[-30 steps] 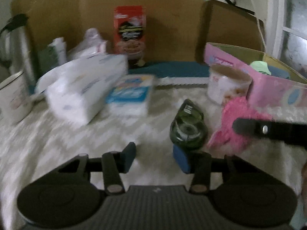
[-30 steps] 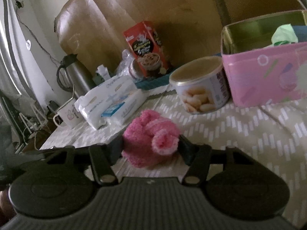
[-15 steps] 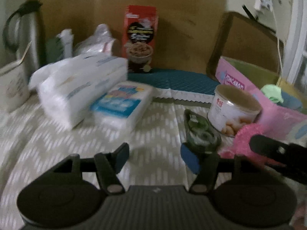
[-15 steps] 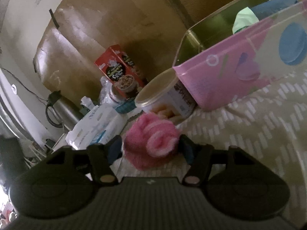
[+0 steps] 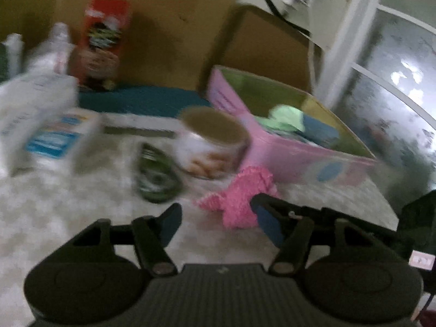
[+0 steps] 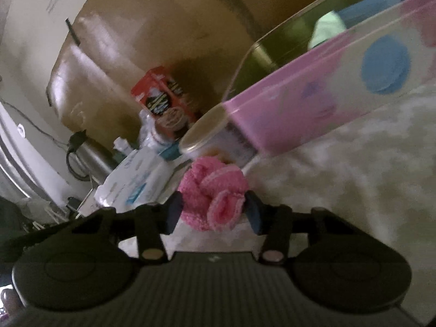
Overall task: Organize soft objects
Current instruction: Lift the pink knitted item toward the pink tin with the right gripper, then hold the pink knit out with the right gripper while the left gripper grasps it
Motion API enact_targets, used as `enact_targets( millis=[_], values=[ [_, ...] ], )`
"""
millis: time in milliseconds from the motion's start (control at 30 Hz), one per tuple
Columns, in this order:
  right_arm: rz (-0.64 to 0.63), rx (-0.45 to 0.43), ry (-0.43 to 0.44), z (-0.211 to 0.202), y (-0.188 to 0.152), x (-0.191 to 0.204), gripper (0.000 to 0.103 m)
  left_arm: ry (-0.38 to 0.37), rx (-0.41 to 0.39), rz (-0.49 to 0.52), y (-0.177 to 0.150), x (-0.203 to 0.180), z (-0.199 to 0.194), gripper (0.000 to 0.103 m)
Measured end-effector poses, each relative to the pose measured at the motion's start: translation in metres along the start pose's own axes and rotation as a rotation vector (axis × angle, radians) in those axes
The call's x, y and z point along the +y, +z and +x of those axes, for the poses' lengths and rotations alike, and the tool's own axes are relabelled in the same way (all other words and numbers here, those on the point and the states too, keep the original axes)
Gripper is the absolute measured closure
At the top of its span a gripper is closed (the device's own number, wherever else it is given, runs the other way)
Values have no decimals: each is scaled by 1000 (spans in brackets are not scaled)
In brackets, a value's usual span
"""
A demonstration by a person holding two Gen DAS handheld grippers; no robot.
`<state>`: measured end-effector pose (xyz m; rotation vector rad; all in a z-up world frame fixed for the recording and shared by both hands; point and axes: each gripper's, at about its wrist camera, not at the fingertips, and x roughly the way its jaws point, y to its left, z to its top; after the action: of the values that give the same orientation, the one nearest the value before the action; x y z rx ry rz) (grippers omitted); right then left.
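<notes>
My right gripper (image 6: 212,209) is shut on a fluffy pink sock bundle (image 6: 212,193) and holds it above the patterned cloth, close to the pink box (image 6: 313,100). The same pink sock bundle (image 5: 242,196) shows in the left wrist view, with a right finger (image 5: 275,204) against it. The pink box (image 5: 294,150) is open on top and holds a green cloth (image 5: 286,117) and a blue one (image 5: 318,130). My left gripper (image 5: 218,223) is open and empty above the cloth, just left of the sock bundle.
A round biscuit tin (image 5: 209,144) stands against the box's left end. A green tape dispenser (image 5: 155,174) lies left of it. White tissue packs (image 5: 51,128), a red carton (image 5: 103,43) and a metal kettle (image 6: 87,152) are further left. A brown board backs the table.
My right gripper has lifted and tilted with the pink sock bundle, moving nearer the pink box. My left gripper has swung right, so the box now fills more of its view.
</notes>
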<state>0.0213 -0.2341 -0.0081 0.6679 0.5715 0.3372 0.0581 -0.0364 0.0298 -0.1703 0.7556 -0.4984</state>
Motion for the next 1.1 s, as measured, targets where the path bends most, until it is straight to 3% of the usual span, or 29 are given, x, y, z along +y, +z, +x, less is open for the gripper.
enact_targets(
  millis=[200, 433, 533, 800, 1100],
  values=[
    [54, -56, -49, -34, 7, -30, 51, -27, 77, 82, 8, -37, 33, 42],
    [69, -151, -113, -66, 5, -52, 50, 44, 111, 193, 4, -78, 59, 42],
    [66, -156, -98, -68, 3, -58, 50, 93, 124, 208, 0, -83, 68, 40],
    [-51, -182, -130, -63, -5, -51, 47, 161, 84, 218, 0, -80, 72, 39],
    [-83, -190, -140, -62, -4, -49, 46, 193, 53, 277, -4, -81, 75, 37]
  ],
)
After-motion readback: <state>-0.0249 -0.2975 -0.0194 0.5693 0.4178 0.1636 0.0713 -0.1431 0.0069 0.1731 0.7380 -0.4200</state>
